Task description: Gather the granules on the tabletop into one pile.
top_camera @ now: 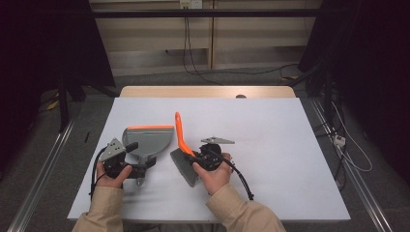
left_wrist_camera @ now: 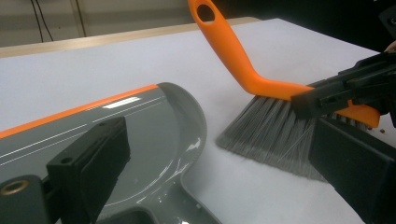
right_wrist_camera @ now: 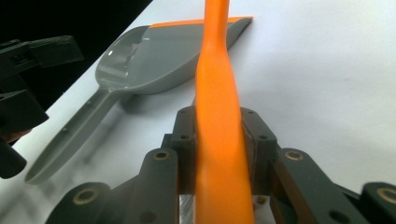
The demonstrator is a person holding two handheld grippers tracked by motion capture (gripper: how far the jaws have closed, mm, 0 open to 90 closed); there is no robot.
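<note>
A grey dustpan with an orange lip lies flat on the white table, its handle pointing toward the person. My left gripper stands open at the pan's neck, its jaws wide apart in the left gripper view above the pan; whether they touch the neck I cannot tell. A brush with an orange handle and grey bristles stands just right of the pan. My right gripper is shut on the orange handle, bristles on the table. The dustpan lies to its left.
The white tabletop stretches wide to the right and behind the tools. A wooden strip runs along its far edge. Cables trail over the floor to the right of the table.
</note>
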